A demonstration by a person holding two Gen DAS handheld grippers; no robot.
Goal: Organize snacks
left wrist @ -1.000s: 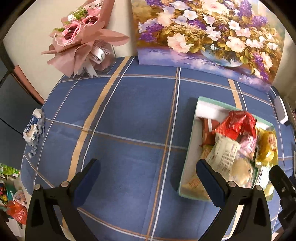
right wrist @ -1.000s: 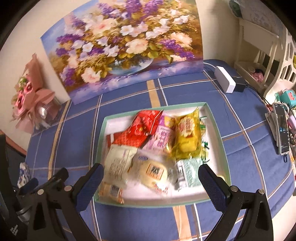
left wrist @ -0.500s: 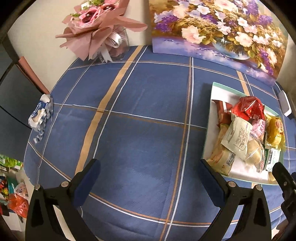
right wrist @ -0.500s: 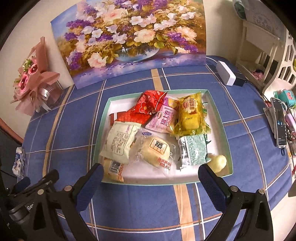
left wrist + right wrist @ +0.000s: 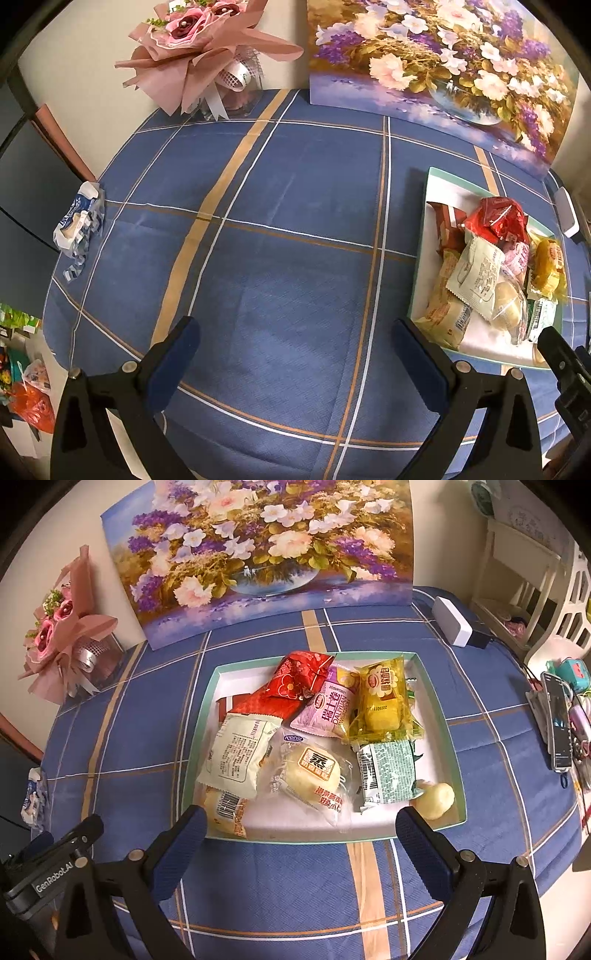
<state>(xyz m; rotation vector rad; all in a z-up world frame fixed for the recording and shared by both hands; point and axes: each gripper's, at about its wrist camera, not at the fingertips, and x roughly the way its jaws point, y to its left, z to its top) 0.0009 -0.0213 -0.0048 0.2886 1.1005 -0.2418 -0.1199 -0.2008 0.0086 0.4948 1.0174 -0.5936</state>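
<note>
Hovering wide open and empty, the left gripper [image 5: 291, 347] hangs over bare blue plaid tablecloth [image 5: 288, 229], while the right gripper [image 5: 301, 829], equally spread and holding nothing, faces the near rim of the shallow green-edged tray [image 5: 441, 716]. Inside lie crinkly snack packets: a red pouch [image 5: 291, 683], a glossy yellow cake wrapper [image 5: 382, 701], a clear-wrapped round bun [image 5: 310, 773] and a green-patterned packet [image 5: 388, 771].

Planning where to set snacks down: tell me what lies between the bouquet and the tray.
Only bare checked tablecloth lies between the bouquet and the tray; the left wrist view shows it best.
</note>
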